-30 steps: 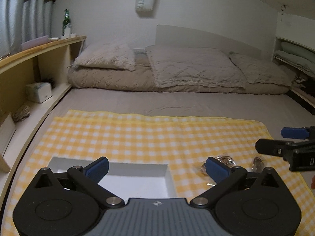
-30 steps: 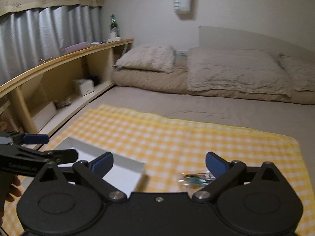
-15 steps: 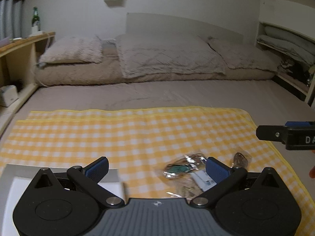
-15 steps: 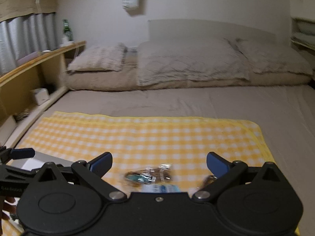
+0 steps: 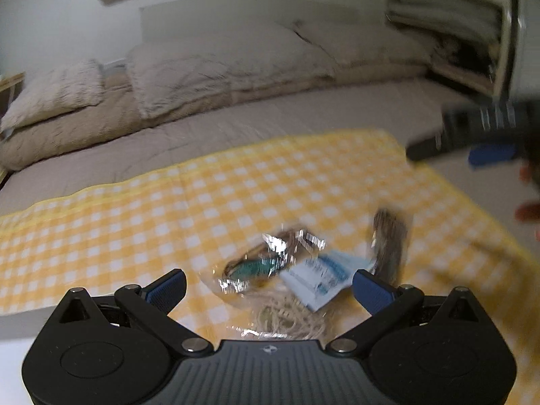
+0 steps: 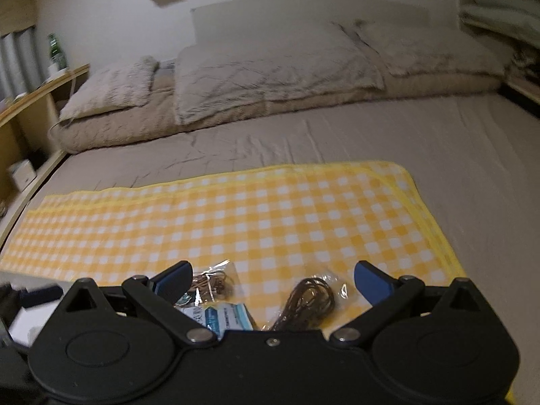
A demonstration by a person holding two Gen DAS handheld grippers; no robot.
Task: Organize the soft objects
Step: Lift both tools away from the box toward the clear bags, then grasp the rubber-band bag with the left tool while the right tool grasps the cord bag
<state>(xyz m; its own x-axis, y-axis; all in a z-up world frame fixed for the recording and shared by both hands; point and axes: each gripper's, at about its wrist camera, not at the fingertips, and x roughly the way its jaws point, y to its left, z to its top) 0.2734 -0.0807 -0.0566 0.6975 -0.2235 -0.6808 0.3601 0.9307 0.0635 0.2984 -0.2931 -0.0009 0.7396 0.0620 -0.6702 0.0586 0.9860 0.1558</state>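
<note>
My left fingers (image 5: 168,287) stand spread wide with nothing between them, and the same goes for my right fingers (image 6: 371,278). Just ahead of the left gripper (image 5: 268,285) lie a clear packet with something teal inside (image 5: 260,266), a pale coil of string (image 5: 287,317) and a blue-and-white packet (image 5: 320,278). Before the right gripper (image 6: 273,278) sits a bagged dark cord (image 6: 308,298). All rest on the yellow checked cloth (image 6: 270,212) spread over the bed (image 6: 371,135).

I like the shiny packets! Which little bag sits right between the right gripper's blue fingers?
The bag of dark brown cord, alone on the checked cloth. The other packets overlap in a heap further left.
</note>
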